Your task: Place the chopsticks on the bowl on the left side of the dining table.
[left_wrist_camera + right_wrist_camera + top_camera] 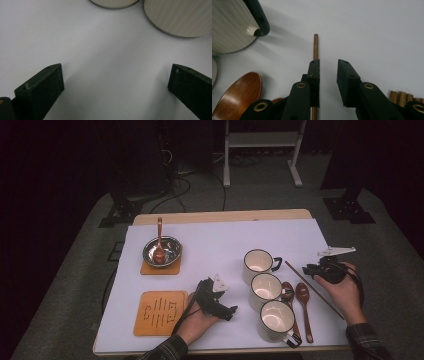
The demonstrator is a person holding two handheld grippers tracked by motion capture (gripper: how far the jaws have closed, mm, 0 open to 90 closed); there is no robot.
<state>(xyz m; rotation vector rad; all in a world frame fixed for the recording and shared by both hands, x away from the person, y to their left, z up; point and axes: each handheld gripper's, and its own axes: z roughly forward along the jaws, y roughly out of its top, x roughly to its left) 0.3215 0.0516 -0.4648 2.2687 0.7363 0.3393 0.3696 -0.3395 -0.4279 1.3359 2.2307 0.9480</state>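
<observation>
- At the right edge of the white sheet [225,240], the right gripper [328,75] hovers with its jaws parted by a narrow gap and nothing between the pads.
- The chopstick [315,47] lies flat on the sheet, not gripped. In the right gripper view it runs under the left jaw, just outside the gap, and its tip sticks out beyond the fingertips.
- In the high view the chopstick [314,289] lies slanted, from beside the far mug's handle down toward the person's right hand [345,292].
- The right gripper [314,268] is over the far end of the chopstick in that view.
- Left of the chopstick lie two wooden spoons [303,305], then a row of three mugs [265,286].
- In the right gripper view, a spoon bowl [238,93] and a mug [230,25] with its dark handle lie to the left of the jaws.
- The left gripper [116,82] rests low over bare sheet with its jaws wide apart and empty; two mug bases [178,17] stand well ahead of them.
- In the high view the left gripper [231,311] sits between the near coaster [160,312] and the mugs.
- At far left, a metal bowl [162,251] with a spoon in it stands on a second coaster [160,268].
</observation>
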